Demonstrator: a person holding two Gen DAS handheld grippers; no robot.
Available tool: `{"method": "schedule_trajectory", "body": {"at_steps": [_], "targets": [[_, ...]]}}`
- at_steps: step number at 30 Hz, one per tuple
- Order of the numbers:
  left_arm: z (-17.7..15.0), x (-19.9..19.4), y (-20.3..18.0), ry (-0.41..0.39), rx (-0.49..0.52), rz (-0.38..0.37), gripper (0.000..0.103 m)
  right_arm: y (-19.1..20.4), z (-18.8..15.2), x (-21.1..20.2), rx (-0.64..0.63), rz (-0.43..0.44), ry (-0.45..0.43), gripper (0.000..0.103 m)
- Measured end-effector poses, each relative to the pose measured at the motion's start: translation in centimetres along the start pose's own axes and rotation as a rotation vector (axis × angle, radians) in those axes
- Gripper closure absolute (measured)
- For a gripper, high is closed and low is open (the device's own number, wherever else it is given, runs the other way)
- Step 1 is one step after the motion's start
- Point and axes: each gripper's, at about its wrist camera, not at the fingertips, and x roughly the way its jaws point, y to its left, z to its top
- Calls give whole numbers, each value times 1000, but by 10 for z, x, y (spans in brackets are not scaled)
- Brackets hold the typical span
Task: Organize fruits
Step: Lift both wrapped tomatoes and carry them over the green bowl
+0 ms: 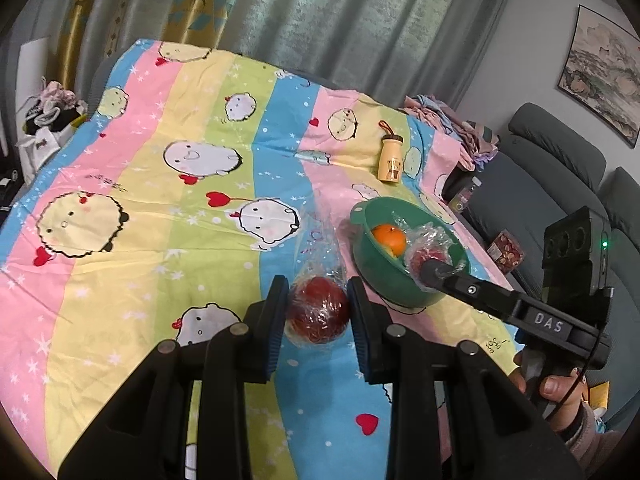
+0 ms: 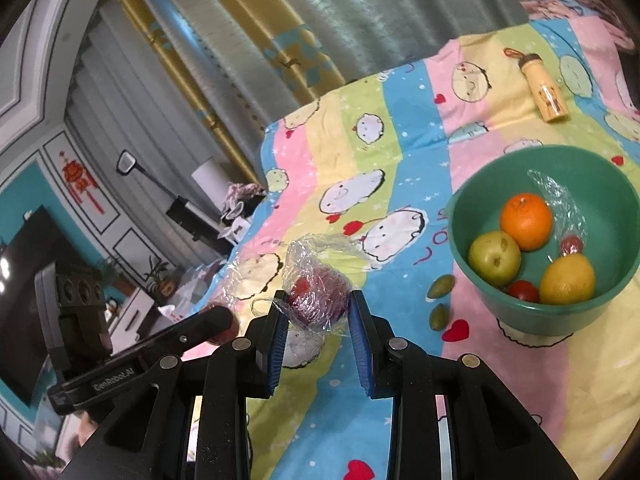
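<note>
In the left wrist view, the left gripper has its 2 blue-padded fingers clamped on a dark red fruit wrapped in clear plastic film, with the film's loose tail trailing away over the striped cartoon-print cloth that covers the worktop. In the right wrist view, the right gripper likewise has its fingers pressed on a second red fruit in crinkled film; part of the film bunches up above the fruit.

Just beside the right gripper's fruit, 2 small green olive-like fruits lie on the cloth, near the foot of the green plastic bowl. Inside the bowl sit an orange, a green-yellow apple, a yellow lemon-like fruit, 2 small red tomatoes, 1 of them between the apple and the yellow fruit, and a scrap of clear film against the far wall.

In the left wrist view the right gripper's tip reaches over the near rim of the bowl, with a person's hand on its grip.

Farther back, a small yellow bottle with a brown strap lies on the cloth. Behind the worktop hang grey and patterned curtains; a grey sofa stands to the right.
</note>
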Motion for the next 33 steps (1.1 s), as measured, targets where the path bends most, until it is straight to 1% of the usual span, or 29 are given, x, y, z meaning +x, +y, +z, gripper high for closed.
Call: {"method": "schedule_trajectory", "body": {"at_steps": [4,8,12,15,22,25,29,33], "targets": [[0,-19,-9,-31,-3,31,73,6,2,-4,-49,22,13,71],[-1,-35,-19,-48,-8,62,73,14,4,-11,-94,55,0,71],[-3,-59,-31,-82,0,78,73,24,3,-19,-122,103,-2,71],[-7,-77,-35,-98,-15,82,73,34,3,-23,-154,126,-1,71],[-19,-126,-45,-144,-4,161,73,61,3,-32,-212,188,6,71],[-27,-144,-42,-162,-10,194,73,70,1,-34,-203,224,-2,72],[-35,-161,-35,-177,-47,210,73,79,-3,-35,-191,253,-4,71],[-39,-171,-35,-194,-57,216,73,88,-5,-37,-202,270,-7,72]]}}
